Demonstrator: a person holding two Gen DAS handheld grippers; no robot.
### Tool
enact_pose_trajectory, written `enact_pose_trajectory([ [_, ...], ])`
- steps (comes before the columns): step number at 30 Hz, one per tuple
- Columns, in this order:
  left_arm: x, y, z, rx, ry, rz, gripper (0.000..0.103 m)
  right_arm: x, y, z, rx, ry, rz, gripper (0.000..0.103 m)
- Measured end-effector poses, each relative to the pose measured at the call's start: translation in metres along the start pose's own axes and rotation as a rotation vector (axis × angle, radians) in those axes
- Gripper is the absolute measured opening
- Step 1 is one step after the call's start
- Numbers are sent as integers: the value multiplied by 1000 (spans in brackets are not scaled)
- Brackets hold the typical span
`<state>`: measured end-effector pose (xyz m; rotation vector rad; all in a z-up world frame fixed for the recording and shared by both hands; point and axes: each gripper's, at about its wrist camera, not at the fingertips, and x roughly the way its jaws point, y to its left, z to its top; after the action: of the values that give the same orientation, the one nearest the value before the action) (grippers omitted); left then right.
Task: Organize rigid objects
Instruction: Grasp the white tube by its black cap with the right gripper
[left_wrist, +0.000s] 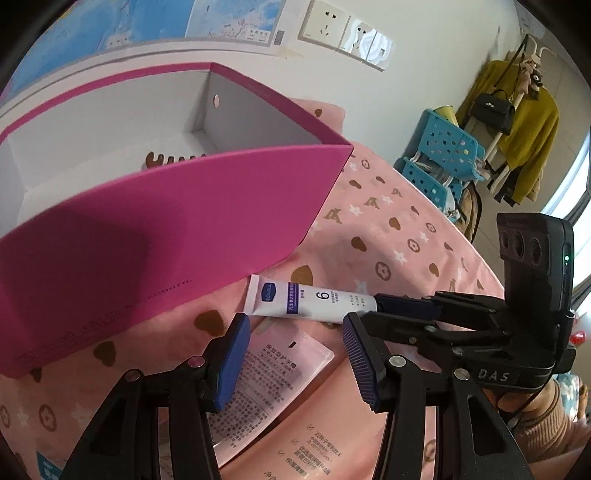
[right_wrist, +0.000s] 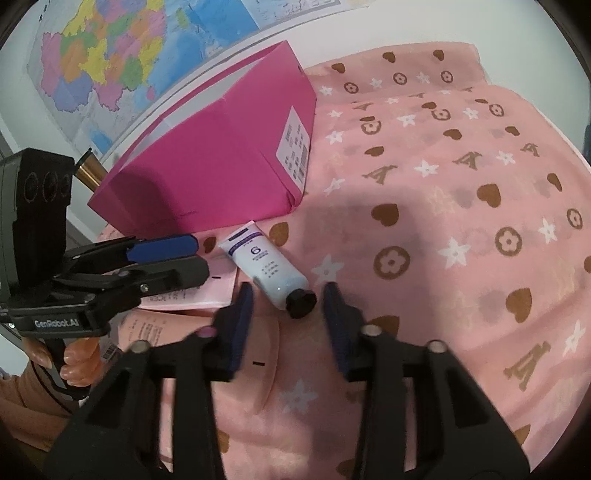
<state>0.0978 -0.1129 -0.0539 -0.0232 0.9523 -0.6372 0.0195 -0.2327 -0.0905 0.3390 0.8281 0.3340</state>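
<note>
A white tube with a black cap and a "6" on it lies on the pink patterned cloth, just in front of an open magenta box. It also shows in the right wrist view. My right gripper is open, its jaws either side of the tube's cap. My left gripper is open above a pink sachet, close to the tube. A brown comb-like object lies inside the box.
A second pink packet lies under the sachet. The magenta box stands against the wall with a map. Blue plastic stools and a coat rack stand beyond the bed.
</note>
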Motion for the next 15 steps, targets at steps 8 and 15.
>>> enact_pose_trajectory([
  [8,2,-3,-3,2,15,-38,53,-13,-4,0,17,3,77,26],
  [15,2,-16,-7,59,12,-42,53,-34,0,0,19,-29,100,20],
])
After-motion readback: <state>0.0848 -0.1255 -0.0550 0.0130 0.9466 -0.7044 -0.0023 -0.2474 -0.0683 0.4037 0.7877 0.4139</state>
